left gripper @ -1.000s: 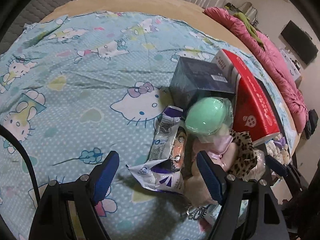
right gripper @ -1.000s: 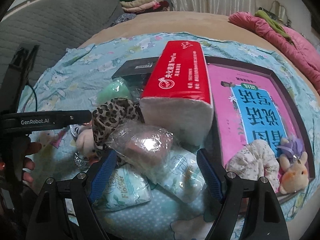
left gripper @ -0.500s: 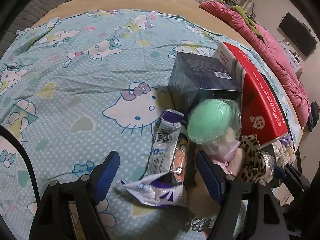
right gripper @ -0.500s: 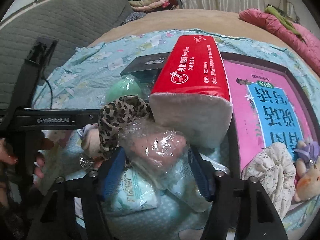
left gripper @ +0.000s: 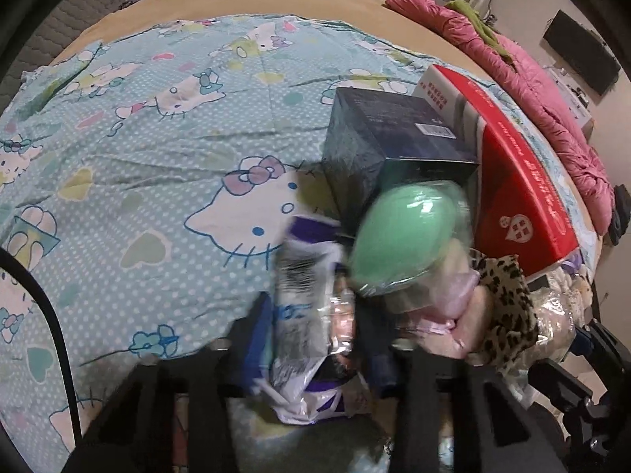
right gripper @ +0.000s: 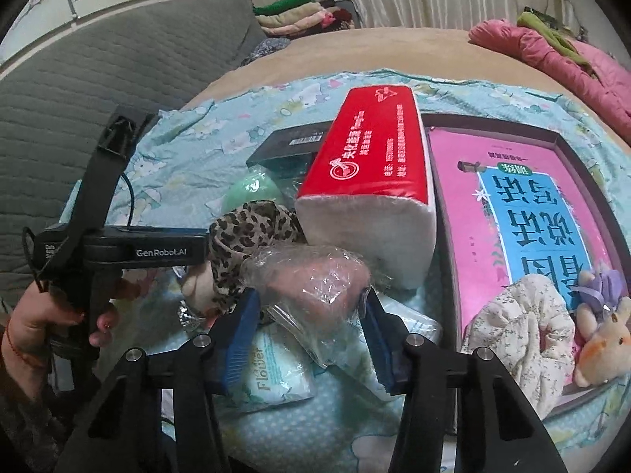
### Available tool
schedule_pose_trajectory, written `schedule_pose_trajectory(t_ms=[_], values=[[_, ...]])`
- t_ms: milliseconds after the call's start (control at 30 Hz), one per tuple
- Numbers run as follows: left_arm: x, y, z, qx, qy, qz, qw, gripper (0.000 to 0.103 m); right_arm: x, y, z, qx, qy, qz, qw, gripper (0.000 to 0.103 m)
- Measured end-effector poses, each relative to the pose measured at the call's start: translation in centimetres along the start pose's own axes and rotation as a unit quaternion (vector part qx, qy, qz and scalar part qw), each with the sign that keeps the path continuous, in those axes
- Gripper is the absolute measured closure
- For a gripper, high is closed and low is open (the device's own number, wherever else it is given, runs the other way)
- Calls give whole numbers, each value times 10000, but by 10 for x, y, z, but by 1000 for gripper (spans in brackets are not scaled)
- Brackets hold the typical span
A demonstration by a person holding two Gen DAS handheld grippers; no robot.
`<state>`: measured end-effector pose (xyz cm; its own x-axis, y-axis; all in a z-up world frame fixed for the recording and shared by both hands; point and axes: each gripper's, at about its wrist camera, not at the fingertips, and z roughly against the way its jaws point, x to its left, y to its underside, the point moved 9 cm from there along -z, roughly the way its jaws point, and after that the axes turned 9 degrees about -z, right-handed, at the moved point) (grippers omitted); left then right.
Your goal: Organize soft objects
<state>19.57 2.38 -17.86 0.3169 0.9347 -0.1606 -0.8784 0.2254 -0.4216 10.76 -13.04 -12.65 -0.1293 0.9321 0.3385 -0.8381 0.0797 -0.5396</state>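
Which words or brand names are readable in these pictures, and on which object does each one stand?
"GenRobot.AI": on the left gripper, along its black side.
"Flower": on the pale blue tissue pack.
Red tissue pack: white logo and Chinese print, too small to read.
Pink book: large Chinese title, seen upside down, not read here.
Purple-white packet: blurred.

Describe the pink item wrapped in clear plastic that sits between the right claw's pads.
The pink soft lump in crinkled clear plastic wrap is rounded, its film glossy and wrinkled with loose ends trailing below. It lies on pale tissue packets, beside the leopard-print fabric and just before the red-topped tissue pack. The right claw has just been closing, and its blue pads now press on the wrap from both sides.
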Motion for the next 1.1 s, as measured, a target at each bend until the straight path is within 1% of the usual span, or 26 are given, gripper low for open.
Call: schedule_pose_trajectory(t_ms=[100,367,500,600,733,800,967,1100], values=[[-2,3,3,-28,-35,-36,10000,67,0,2,4,-3,-34,-14,10000,50],[6,22,15,58,-38,169,9998,68,0,0,10,-50,-102,-58,9999,50],[12,30,24,55,-186,232,9995,68,0,-1,13,-94,-130,-87,9998,51],[15,33,36,-78,-261,287,9992,68,-2,-3,17,-151,-170,-150,9996,51],[12,28,67,-499,-401,256,9976,68,0,-5,24,-241,-220,-178,9993,51],[9,25,78,-618,-423,251,9969,68,1,-7,27,-290,-234,-166,9992,51],[-5,21,90,-676,-432,157,9967,68,3,-10,36,-392,-290,-138,9987,51],[-23,15,102,-811,-390,23,9959,68,4,-15,45,-507,-358,-167,9979,51]])
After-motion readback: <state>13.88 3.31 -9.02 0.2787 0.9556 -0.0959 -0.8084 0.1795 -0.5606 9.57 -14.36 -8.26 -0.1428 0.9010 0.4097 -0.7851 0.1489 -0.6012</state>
